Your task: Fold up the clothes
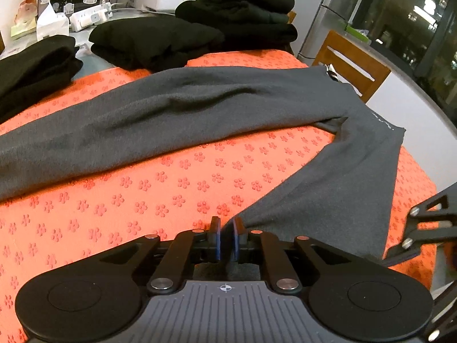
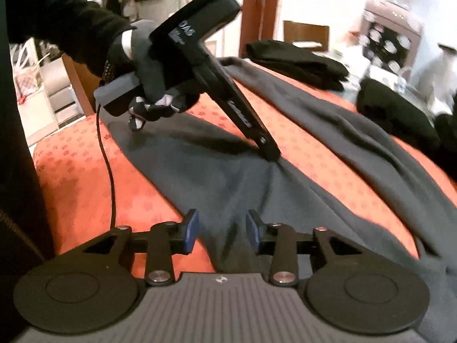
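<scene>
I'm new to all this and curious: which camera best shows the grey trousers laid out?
The left wrist view: the grey trousers stretch across the orange mat, both legs and their fork visible. The right wrist view shows them closer, blurred, partly behind the left gripper.

A pair of trousers (image 1: 200, 108) lies spread on the mat (image 1: 128, 200) that covers the table, one leg running across the far half, the other angling toward the near edge. The left gripper (image 1: 227, 228) sits at that near leg's edge, its jaws pinched on the cloth; the right gripper (image 2: 222, 228) hangs just right of it, over the same leg. Behind the trousers, three folded stacks (image 1: 160, 43) stand in a row. A power strip (image 1: 90, 15) lies behind them, and a chair (image 1: 351, 65) stands off the table's right end.
</scene>
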Motion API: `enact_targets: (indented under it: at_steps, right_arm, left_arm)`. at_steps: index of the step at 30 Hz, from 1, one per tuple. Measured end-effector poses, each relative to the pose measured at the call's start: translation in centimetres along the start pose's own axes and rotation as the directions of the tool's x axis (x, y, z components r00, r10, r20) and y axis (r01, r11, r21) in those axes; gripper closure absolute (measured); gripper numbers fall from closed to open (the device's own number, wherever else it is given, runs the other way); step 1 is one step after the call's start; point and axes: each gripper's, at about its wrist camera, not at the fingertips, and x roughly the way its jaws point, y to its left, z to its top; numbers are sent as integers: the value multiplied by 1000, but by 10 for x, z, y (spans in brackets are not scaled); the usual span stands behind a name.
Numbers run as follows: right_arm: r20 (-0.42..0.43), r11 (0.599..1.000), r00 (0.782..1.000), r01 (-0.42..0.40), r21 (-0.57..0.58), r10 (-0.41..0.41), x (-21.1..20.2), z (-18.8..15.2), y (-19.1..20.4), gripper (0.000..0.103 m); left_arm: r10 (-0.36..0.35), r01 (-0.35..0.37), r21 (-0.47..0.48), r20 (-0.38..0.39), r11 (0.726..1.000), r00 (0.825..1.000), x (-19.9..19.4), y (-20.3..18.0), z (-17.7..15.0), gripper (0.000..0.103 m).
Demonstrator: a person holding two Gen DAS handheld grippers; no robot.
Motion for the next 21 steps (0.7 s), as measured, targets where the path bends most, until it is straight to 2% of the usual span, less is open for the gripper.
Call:
enact_targets:
  at_steps: [3,4,7,9,10,14,15,19,21]
  right_arm:
    - [-39,999,999,-23,-39,21,17,2,6,65]
    - [-61,998,997,-43,-37,41,21,1,7,75]
    - [-86,995,991,-103,9,104,17,-2,8,75]
    - [-107,989,983,-143,40,147,13,-4,7,78]
    - [-118,986,980,-156,50,161,10,-4,7,85]
    - [-76,988,990,-108,110,116,6,2,-1,87]
    - [-64,988,993,-94,126,103,6,3,-4,87]
    - [-20,981,999,-41,191,46,3,9,-13,86]
    - [-25,980,1000,-10,197,15,11,12,-13,86]
  left_arm:
    - [7,-7,5,5,1000,1000,0,-1,-1,91]
    - [11,-11,8,7,1000,1000,0,-2,-1,91]
    - [21,-21,19,15,1000,1000,0,-4,-2,90]
    - [16,-16,12,17,1000,1000,-5,-3,-2,84]
    - [14,-14,12,28,1000,1000,-12,-4,-3,84]
    - [5,-5,1,103,1000,995,-60,-6,-15,72]
    - [5,-3,-11,110,1000,994,-71,-7,-21,71]
    - [18,-14,-58,65,998,998,-86,-14,-56,74]
    - [38,-35,-78,39,996,999,-85,-15,-71,76]
